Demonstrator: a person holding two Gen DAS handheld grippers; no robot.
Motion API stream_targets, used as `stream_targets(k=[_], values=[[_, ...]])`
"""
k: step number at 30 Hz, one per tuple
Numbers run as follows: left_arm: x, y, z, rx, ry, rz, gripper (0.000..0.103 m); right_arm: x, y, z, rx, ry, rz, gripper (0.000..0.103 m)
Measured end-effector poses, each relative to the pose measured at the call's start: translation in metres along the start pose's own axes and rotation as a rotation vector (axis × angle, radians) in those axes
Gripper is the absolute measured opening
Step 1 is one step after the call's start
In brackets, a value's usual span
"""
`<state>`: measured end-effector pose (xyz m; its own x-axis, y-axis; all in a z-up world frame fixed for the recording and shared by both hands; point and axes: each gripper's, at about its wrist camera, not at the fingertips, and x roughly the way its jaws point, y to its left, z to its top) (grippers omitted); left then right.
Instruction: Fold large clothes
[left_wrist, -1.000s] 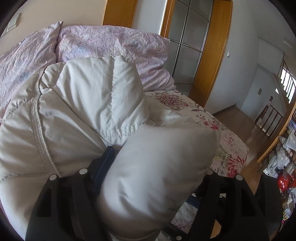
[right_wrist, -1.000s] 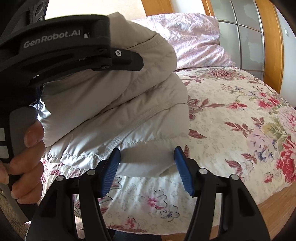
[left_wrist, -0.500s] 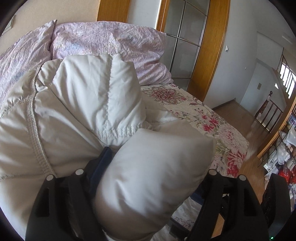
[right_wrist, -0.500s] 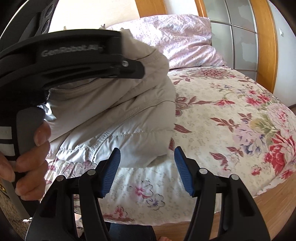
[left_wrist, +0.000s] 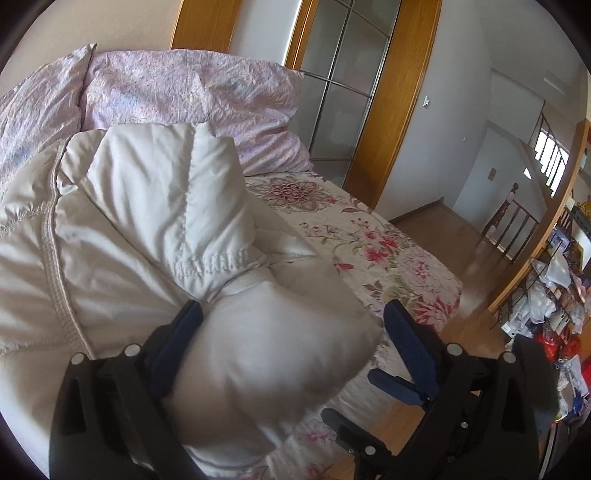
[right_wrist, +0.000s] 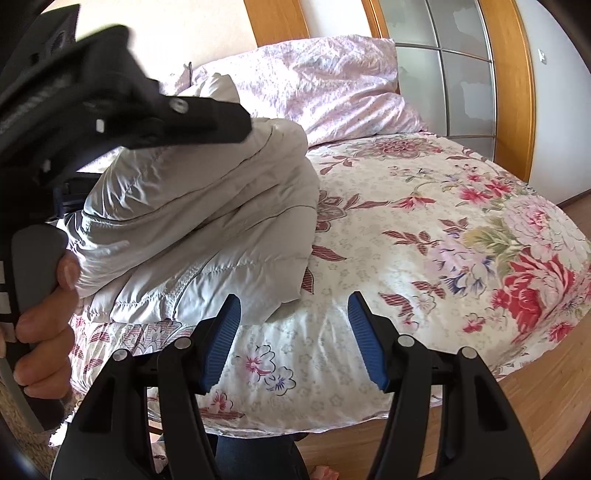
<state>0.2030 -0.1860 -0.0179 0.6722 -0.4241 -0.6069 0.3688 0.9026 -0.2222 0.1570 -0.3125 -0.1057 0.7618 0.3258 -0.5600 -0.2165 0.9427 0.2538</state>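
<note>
A cream puffer jacket (left_wrist: 140, 229) lies folded in a bulky pile on the floral bedspread (left_wrist: 369, 243). My left gripper (left_wrist: 291, 332) is open, its blue fingers wide apart, with a puffy fold of the jacket bulging between them. In the right wrist view the jacket (right_wrist: 207, 236) sits at the left of the bed, and the left gripper's black body (right_wrist: 122, 110) hangs over it. My right gripper (right_wrist: 293, 332) is open and empty just off the jacket's near right corner, above the bedspread (right_wrist: 424, 258).
Pink pillows (left_wrist: 192, 99) lie at the head of the bed behind the jacket. A wooden-framed glass door (left_wrist: 354, 92) stands beyond. The bed's near edge (right_wrist: 332, 417) drops to a wooden floor (right_wrist: 546, 406). Cluttered shelves (left_wrist: 554, 302) are at the far right.
My left gripper has opened, and its right finger now shows clear of the jacket's fold. My right gripper has drawn back to the right, off the jacket's corner.
</note>
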Motion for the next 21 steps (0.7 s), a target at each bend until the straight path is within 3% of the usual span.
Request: stream_targets(k=[3,9,16,21], values=[[-0.016,0.000,0.002,-0.003,-0.007,-0.009,0.100,-0.004,-0.001,0.001,-0.003,-0.006,-0.003,0.062],[-0.053,0.005,0.002,-0.003,-0.065,0.046,0.101,-0.013,0.011,0.001,-0.031,-0.019,0.010,0.062],[-0.079,0.026,0.000,-0.009,-0.113,0.199,0.101,-0.033,0.043,0.007,-0.117,-0.058,0.109,0.062],[-0.098,0.059,0.000,-0.052,-0.148,0.301,0.101,-0.047,0.077,0.030,-0.215,-0.121,0.171,0.063]])
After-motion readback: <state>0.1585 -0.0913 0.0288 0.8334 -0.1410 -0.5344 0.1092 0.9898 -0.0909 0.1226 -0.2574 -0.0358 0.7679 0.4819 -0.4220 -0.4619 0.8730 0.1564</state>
